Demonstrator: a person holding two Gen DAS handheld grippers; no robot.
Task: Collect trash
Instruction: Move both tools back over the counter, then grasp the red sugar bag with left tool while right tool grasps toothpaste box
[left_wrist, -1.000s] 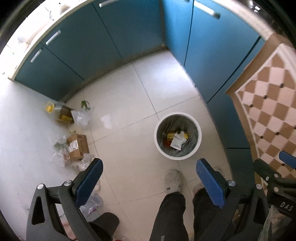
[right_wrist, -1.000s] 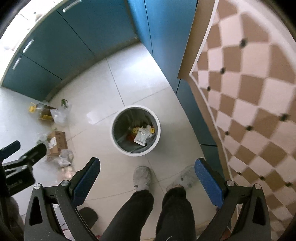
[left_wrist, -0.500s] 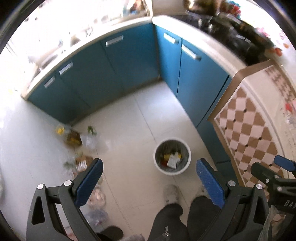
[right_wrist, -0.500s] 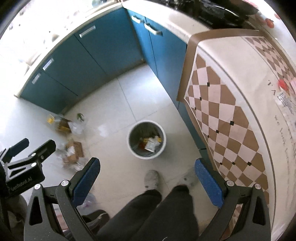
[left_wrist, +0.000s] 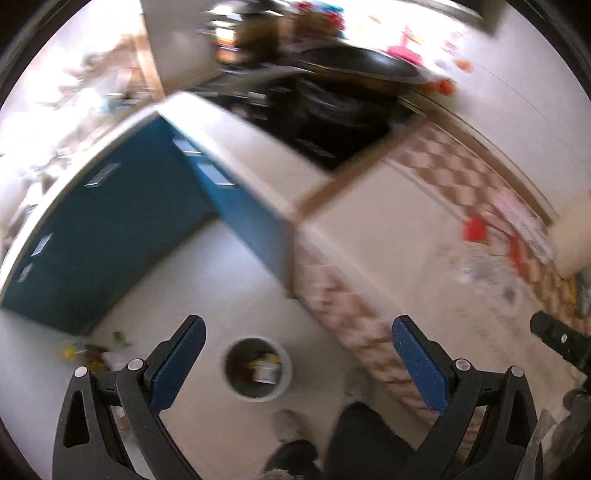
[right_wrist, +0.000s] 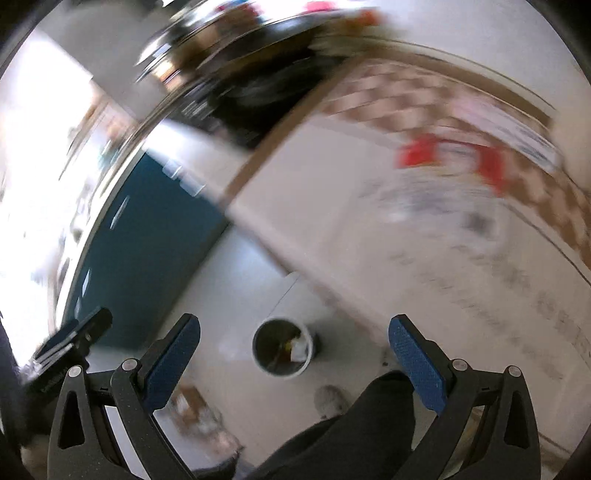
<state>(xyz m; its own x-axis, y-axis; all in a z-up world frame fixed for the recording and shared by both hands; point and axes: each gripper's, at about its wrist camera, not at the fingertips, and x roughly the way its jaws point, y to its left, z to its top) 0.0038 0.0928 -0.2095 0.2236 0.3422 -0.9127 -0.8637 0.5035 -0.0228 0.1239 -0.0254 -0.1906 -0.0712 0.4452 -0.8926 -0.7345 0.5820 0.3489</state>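
Both views are blurred by motion. A white round bin with wrappers inside stands far below on the pale tiled floor. Loose trash, a yellow-capped bottle and bags, lies by the blue cabinets; a cardboard box and bags show in the right wrist view. My left gripper is open and holds nothing, high above the bin. My right gripper is open and holds nothing too. Red and white items lie on the checkered tablecloth, too blurred to name.
Blue cabinets with a pale counter wrap the corner. A table with a checkered cloth fills the right side. A dark stove area with pans is at the back. The person's dark trouser legs and a shoe stand by the bin.
Both grippers have risen well above the floor and tilted up; the bin has shrunk and the counter, stove and tabletop have come into view. Both stay open.
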